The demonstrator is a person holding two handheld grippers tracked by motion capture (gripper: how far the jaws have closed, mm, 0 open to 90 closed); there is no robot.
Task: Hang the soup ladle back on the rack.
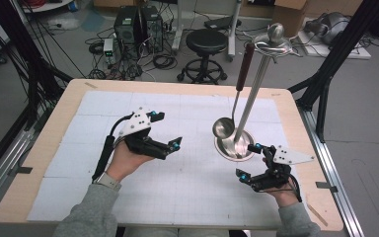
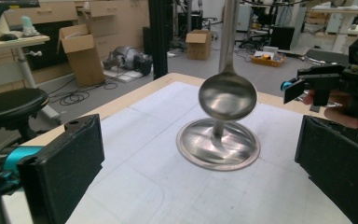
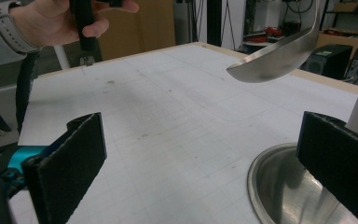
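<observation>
A steel ladle [image 1: 223, 127] with a dark red handle hangs from the top of a tall steel stand [image 1: 250, 94]. Its bowl [image 2: 227, 95] floats just above the stand's round base [image 1: 233, 147]. My left gripper [image 1: 164, 131] is held left of the base, jaws open and pointed toward the ladle, with nothing between them [image 2: 200, 177]. My right gripper [image 1: 246, 161] sits at the near right edge of the base, also open and holding nothing [image 3: 200, 172]. The ladle bowl [image 3: 279, 60] hangs above and ahead of its right jaw, and the base [image 3: 279, 186] lies just below.
A white gridded mat [image 1: 177, 177] covers the wooden table [image 1: 79, 89]. Behind the table stand a black stool [image 1: 206, 43], computer towers [image 1: 138, 24] and loose cables on the floor. Black frame posts [image 1: 325, 74] rise at the right.
</observation>
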